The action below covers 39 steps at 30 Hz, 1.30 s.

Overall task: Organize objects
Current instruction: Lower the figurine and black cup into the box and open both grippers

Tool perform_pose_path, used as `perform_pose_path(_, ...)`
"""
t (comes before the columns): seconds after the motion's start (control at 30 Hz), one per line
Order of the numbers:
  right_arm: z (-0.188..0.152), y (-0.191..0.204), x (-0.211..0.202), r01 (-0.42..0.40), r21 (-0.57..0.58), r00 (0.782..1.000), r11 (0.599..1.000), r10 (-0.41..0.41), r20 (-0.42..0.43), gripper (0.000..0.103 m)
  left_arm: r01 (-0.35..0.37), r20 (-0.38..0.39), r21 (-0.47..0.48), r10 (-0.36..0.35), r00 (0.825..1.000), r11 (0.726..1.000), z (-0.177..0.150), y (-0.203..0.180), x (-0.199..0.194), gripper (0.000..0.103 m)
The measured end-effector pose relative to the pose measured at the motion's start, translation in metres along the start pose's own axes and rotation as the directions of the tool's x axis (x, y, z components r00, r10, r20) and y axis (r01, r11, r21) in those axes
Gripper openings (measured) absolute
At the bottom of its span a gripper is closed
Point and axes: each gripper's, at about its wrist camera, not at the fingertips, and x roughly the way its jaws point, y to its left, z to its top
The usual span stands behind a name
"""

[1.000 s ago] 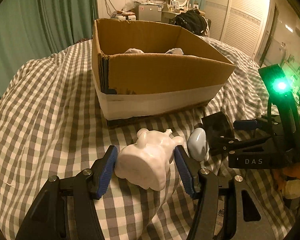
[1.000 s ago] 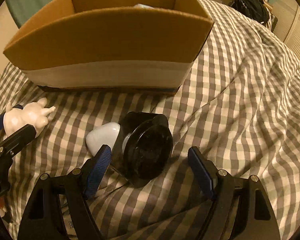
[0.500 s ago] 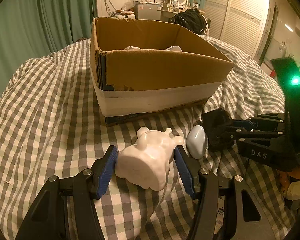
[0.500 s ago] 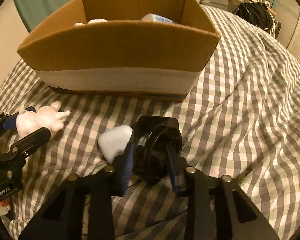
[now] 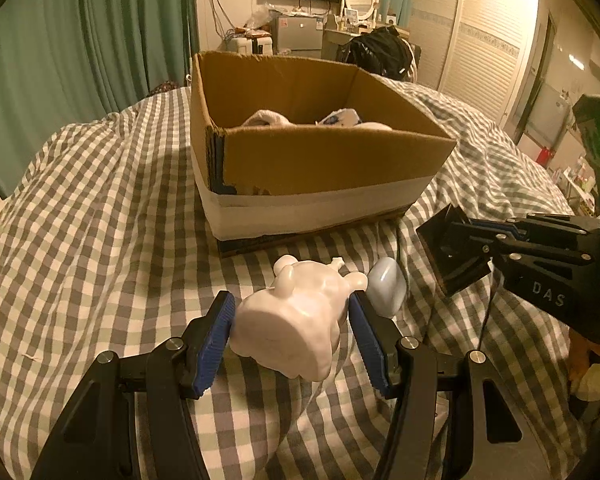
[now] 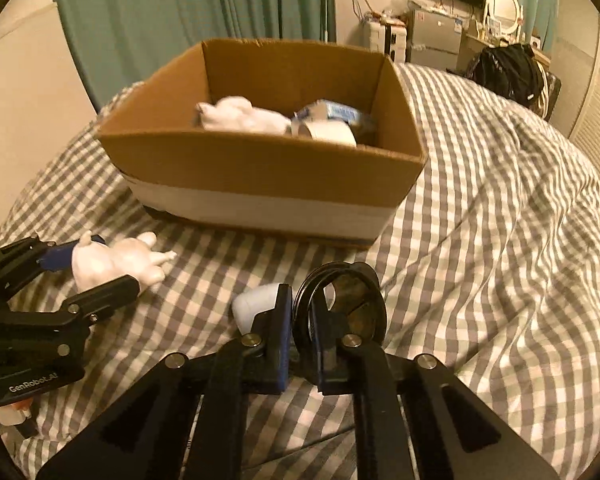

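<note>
Left wrist view: left gripper (image 5: 294,330) is clenched on the white figurine (image 5: 296,320), one blue pad on each flank, base toward the camera, limbs pointing at the box. Grip sits across the widest part of the body, probably because the limbs are too thin and rounded to pinch securely. Whether the figurine rests on the bed (image 5: 100,220) or is just clear of it cannot be told.

Just beside the right pad lies a pale blue rounded object (image 5: 386,286), loose on the checked cover and touching nothing that holds it. It is likely the next pick.

Right wrist view: right gripper (image 6: 300,334) is closed on the black round part (image 6: 340,304), with the pads pinching one side of its thin rim. That looks like the only workable hold, since the full ring is wide. The part is tilted and, in the left wrist view, appears lifted off the cover (image 5: 454,252).

Further out, the cardboard box (image 6: 268,176) stands open-topped in the middle of the bed, directly ahead of both grippers. It already holds white soft items (image 6: 240,116) and a blue-and-white pack (image 6: 336,112), so it reads as the collection point.

Judgement: both grasps are made and the carry to the box comes next. Its near wall is tall, so each load needs to rise above the rim before moving forward. The rim pinch on the black part looks the less secure of the two.
</note>
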Motion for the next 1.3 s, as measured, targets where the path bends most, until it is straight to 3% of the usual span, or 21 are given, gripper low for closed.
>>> perform_pose_path(0.4, 0.018, 0.013, -0.057, -0.020, -0.036, 0.990, 0.999, 0.025, 0.142, 0.009, 0.045, 0.094, 0.012, -0.046, 0.994, 0.999, 0.020, -0.005, -0.046, 0.060)
perform_pose_path(0.57, 0.044, 0.021, -0.084, -0.010, -0.085, 0.977, 0.996, 0.028, 0.211, 0.009, 0.085, 0.166, 0.019, -0.087, 0.982, 0.996, 0.047, -0.006, -0.071, 0.060)
perform_pose_path(0.73, 0.073, 0.023, -0.099, 0.003, -0.112, 0.963, 0.994, 0.027, 0.269, 0.009, 0.070, 0.240, 0.033, -0.076, 0.968, 0.997, 0.084, -0.003, -0.081, 0.060)
perform_pose_path(1.03, 0.134, 0.011, -0.087, -0.022, -0.089, 0.950, 0.996, 0.049, 0.309, 0.008, 0.036, 0.281, -0.015, -0.030, 0.959, 0.999, 0.154, 0.015, -0.052, 0.060)
perform_pose_path(1.17, 0.159, 0.002, -0.066, -0.043, -0.066, 0.950, 0.997, 0.061, 0.306, 0.008, -0.003, 0.264, -0.020, 0.009, 0.964, 1.000, 0.180, 0.022, -0.020, 0.060)
perform_pose_path(1.3, 0.174, -0.009, -0.043, -0.050, -0.030, 0.951, 0.998, 0.056, 0.303, 0.008, -0.003, 0.213, -0.004, 0.004, 0.977, 1.000, 0.184, 0.024, 0.016, 0.060)
